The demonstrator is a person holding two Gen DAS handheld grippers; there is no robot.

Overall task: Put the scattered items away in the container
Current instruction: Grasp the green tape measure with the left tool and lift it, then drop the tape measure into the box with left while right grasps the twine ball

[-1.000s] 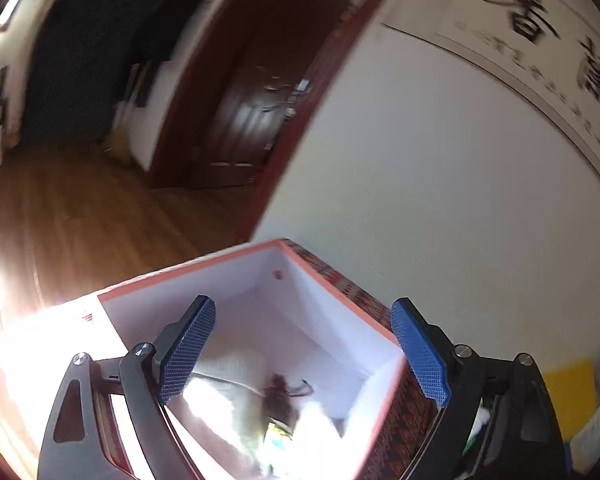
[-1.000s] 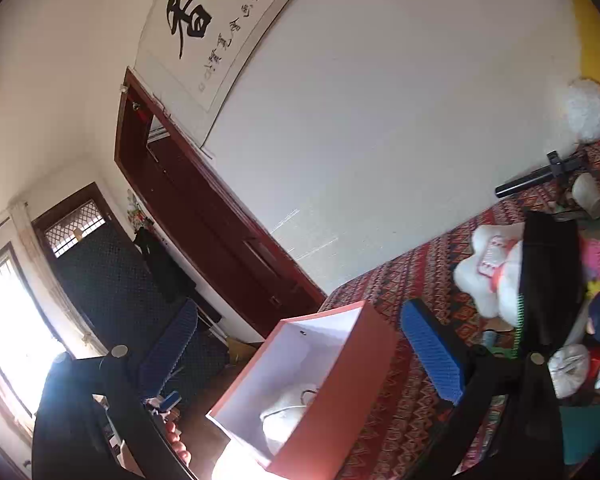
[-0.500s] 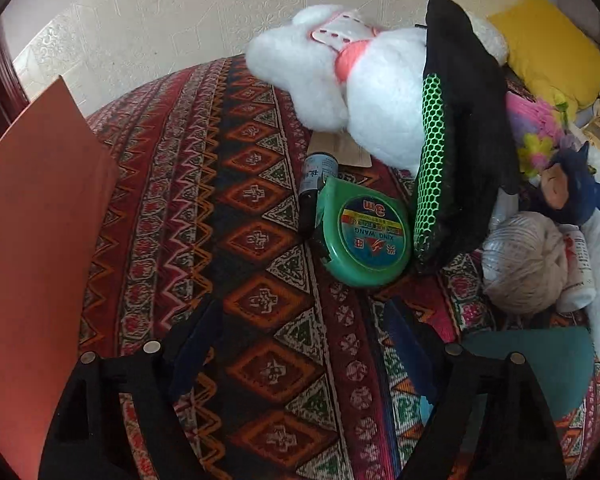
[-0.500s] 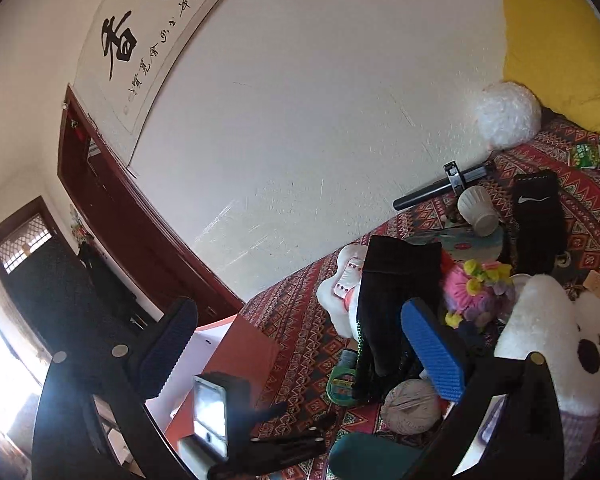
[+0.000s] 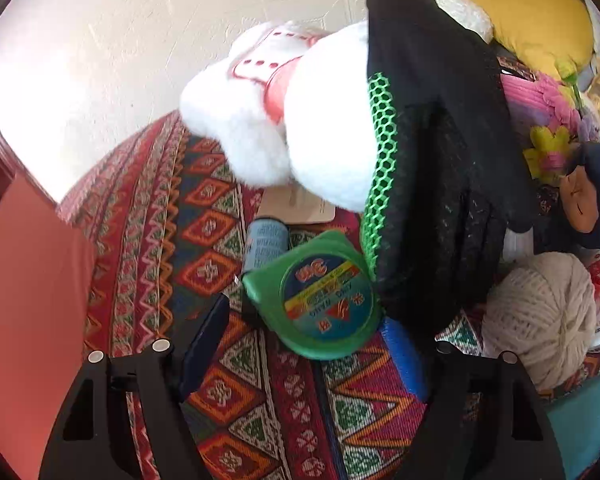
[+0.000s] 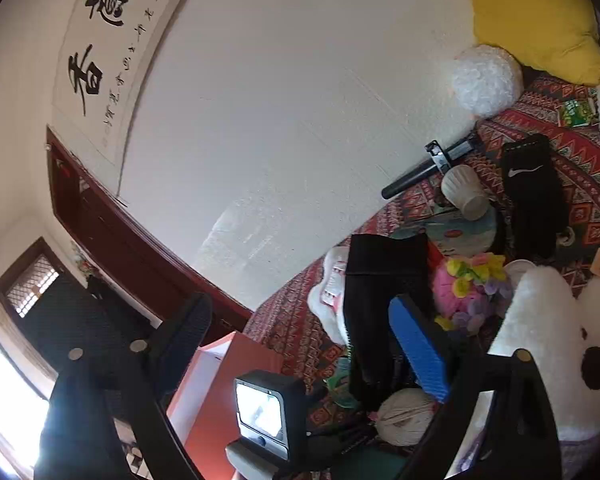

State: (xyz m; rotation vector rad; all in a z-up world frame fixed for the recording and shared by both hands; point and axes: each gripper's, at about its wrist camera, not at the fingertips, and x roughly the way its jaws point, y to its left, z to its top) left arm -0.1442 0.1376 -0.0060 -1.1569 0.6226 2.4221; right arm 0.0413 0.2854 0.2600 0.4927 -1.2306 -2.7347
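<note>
While my left gripper (image 5: pixel 308 344) narrows its still-open jaws around the green tape measure (image 5: pixel 320 296) near the bedspread's (image 5: pixel 148 216) box-side edge, my right gripper (image 6: pixel 304 340) waits, jaws wide and empty, so the red box (image 6: pixel 236 376) stays reachable.

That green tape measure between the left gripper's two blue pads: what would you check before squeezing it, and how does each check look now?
1. Green tape measure sits between the left gripper pads: ok, though only its near part; the jaws have just been closing.
2. Pads pressing on it: not ok; a gap shows on the left side.
3. Black glove clear of the grip: not ok; it overlaps the tape measure's right edge.
4. Small grey bottle clear: cannot tell; it lies right behind.
5. Red box within sight for the drop: ok.
6. Right gripper out of the way: ok, open and empty.
</note>
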